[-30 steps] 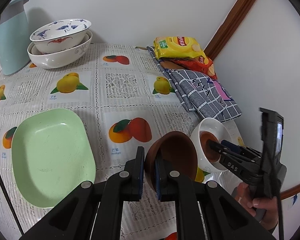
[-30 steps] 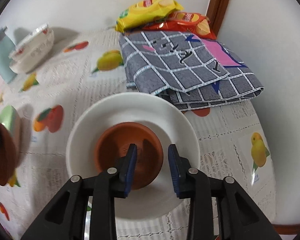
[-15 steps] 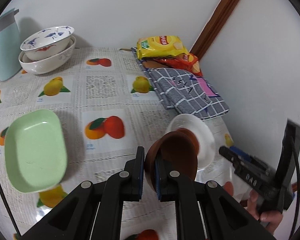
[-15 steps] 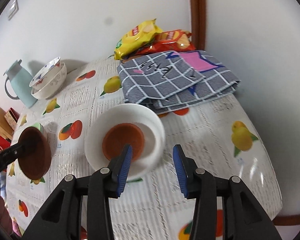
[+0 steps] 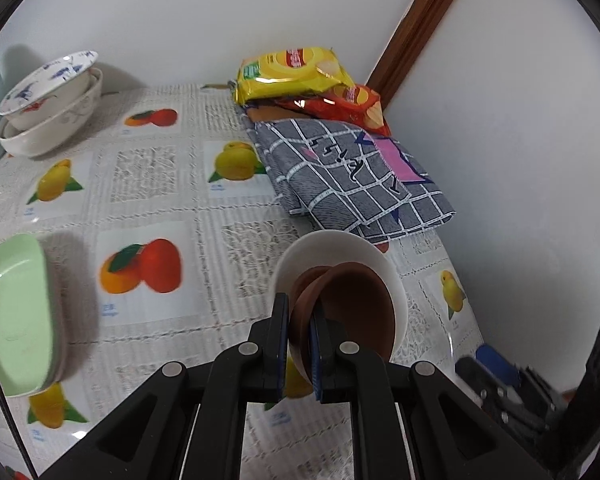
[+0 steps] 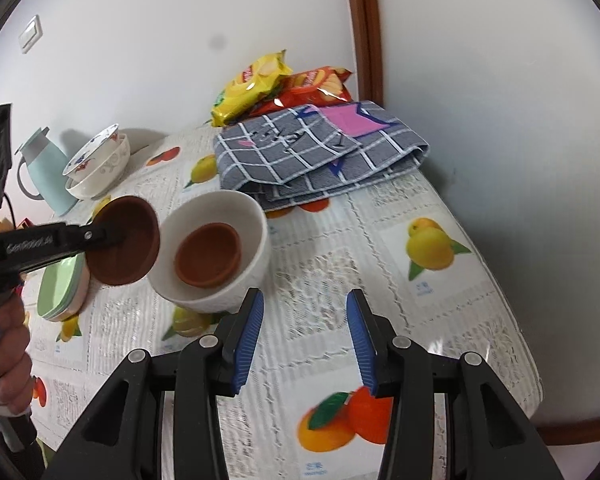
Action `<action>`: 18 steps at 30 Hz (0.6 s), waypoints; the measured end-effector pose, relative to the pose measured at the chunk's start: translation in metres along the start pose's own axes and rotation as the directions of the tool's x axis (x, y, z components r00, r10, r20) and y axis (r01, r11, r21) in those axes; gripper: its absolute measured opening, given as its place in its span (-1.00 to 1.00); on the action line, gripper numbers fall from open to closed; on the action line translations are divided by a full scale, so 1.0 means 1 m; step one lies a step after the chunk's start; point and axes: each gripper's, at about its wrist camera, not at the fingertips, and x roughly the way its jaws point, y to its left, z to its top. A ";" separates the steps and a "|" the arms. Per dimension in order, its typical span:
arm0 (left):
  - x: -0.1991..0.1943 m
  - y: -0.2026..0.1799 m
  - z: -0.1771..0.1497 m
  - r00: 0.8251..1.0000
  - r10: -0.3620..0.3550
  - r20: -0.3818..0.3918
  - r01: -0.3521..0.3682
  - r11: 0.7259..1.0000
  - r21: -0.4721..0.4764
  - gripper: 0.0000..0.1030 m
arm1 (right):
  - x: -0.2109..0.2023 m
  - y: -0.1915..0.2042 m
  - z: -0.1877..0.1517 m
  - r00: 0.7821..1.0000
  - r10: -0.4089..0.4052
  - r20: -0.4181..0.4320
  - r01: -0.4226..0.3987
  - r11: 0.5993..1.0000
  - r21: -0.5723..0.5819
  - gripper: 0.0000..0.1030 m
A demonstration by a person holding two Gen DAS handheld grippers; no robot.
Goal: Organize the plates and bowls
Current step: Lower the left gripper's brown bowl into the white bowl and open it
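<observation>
My left gripper (image 5: 299, 344) is shut on the rim of a brown bowl (image 5: 352, 312) and holds it tilted in the air, just left of a white bowl (image 6: 216, 252). The held brown bowl (image 6: 124, 240) also shows in the right wrist view. A second brown bowl (image 6: 208, 256) lies inside the white bowl. My right gripper (image 6: 304, 340) is open and empty, raised above the table in front of the white bowl. A green plate (image 5: 16, 312) lies at the left.
Two stacked patterned bowls (image 5: 48, 108) stand at the back left beside a pale blue jug (image 6: 44, 172). A folded checked cloth (image 5: 352, 176) and two chip bags (image 5: 296, 76) lie at the back right by the wall. The table edge (image 6: 512, 320) runs at the right.
My left gripper carried the brown bowl to the right, up beside the white bowl. My right gripper opened wider and drew back and up from the white bowl.
</observation>
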 end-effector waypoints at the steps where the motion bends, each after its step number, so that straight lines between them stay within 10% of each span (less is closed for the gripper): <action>1: 0.005 -0.003 0.001 1.000 -0.003 -0.007 0.003 1.000 0.002 -0.81 | 0.001 -0.003 -0.001 1.000 0.010 -0.004 -0.010 1.000 0.013 -0.16; 18: 0.051 -0.019 0.005 0.996 0.068 -0.055 -0.066 0.996 0.053 -0.81 | 0.002 -0.032 -0.010 0.982 0.186 -0.002 -0.184 0.971 0.155 -0.16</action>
